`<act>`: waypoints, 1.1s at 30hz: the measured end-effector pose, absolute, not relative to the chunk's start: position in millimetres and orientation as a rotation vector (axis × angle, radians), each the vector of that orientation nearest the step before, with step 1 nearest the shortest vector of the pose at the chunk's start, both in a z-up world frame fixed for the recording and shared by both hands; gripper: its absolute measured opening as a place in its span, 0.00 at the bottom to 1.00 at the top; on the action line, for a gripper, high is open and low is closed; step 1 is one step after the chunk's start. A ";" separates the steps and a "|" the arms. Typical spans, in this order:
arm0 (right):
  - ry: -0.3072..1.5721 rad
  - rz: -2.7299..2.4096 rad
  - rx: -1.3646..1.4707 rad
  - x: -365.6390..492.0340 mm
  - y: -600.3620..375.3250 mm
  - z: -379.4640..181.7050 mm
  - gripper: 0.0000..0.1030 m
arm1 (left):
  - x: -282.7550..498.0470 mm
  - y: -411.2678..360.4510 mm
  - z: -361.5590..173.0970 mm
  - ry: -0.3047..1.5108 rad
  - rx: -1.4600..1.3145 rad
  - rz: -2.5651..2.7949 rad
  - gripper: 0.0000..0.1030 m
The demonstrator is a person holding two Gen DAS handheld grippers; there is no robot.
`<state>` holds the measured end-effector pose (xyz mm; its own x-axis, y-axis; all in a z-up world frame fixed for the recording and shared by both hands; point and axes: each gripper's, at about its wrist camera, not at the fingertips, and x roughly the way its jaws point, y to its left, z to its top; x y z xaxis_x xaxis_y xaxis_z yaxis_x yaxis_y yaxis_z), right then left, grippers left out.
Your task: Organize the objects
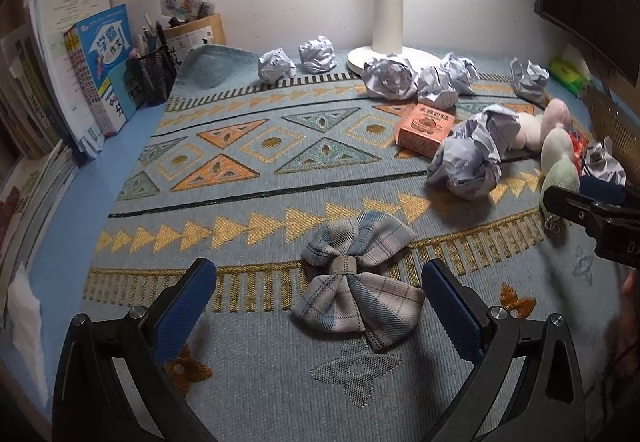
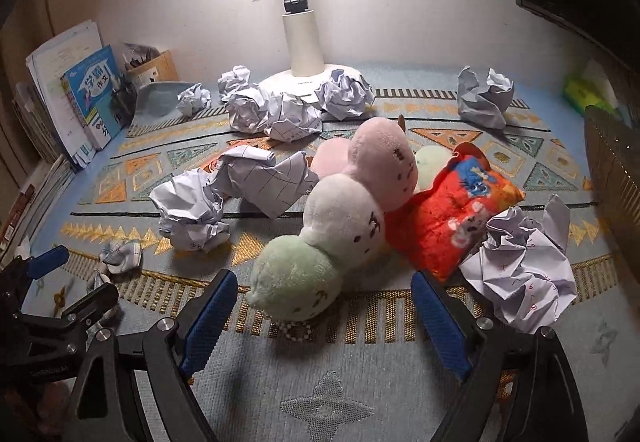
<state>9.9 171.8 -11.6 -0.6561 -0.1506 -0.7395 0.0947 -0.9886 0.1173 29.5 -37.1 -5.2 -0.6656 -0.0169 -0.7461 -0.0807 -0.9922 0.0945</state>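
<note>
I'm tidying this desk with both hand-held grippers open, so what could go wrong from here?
The right hand-held gripper faces the plush dumpling toy, which touches the red snack bag; closing may drag the bag along. A crumpled paper ball beside its right finger could get knocked. The floppy plaid bow may slip from the left hand-held gripper.

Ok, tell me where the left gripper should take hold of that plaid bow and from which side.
Grip the plaid bow at its centre knot, the narrow waist between the two fanned halves. It lies flat on the mat, directly ahead of the open left gripper, so come down from above, one finger on each side of the knot. The floppy halves would probably just fold.
</note>
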 end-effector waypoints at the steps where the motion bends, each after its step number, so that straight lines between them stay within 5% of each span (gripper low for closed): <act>1: -0.120 -2.735 1.237 8.8 174.5 -12.3 0.85 | 29.2 -35.5 -6.5 0.200 -1.279 2.829 0.99; 4: -0.196 -2.710 1.262 3.5 182.0 -14.1 0.85 | 24.5 -36.7 -8.9 0.184 -1.308 2.803 0.94; 6: -0.241 -2.687 1.269 0.3 185.9 -15.0 0.85 | 21.0 -38.1 -11.9 0.160 -1.334 2.755 0.65; 8: -0.275 -2.646 1.269 -1.3 187.6 -15.5 0.74 | 20.4 -39.7 -12.7 0.114 -1.335 2.711 0.48; 9: -0.294 -2.609 1.266 -1.8 187.2 -16.8 0.57 | 20.8 -40.5 -12.5 0.098 -1.329 2.712 0.41; 12: -0.310 -2.554 1.240 0.6 185.5 -17.1 0.41 | 23.3 -40.5 -11.8 0.092 -1.318 2.729 0.30; 19: -0.160 -2.563 1.141 21.6 169.7 -2.9 0.38 | 36.4 -38.4 0.1 0.044 -1.213 2.728 0.24; 28: 0.566 -2.478 1.262 73.0 150.5 -2.2 0.40 | 41.4 -26.6 5.6 -0.052 -1.129 2.740 0.25; 30: 0.636 -2.448 1.264 79.4 148.7 -4.3 0.48 | 43.7 -24.1 4.8 -0.012 -1.127 2.786 0.25; 31: 0.643 -2.448 1.251 83.3 149.0 -4.2 0.61 | 46.7 -23.5 5.7 -0.001 -1.106 2.804 0.25; 33: 0.547 -2.453 1.209 91.6 154.6 -1.3 0.73 | 51.5 -24.2 8.4 0.004 -1.067 2.813 0.25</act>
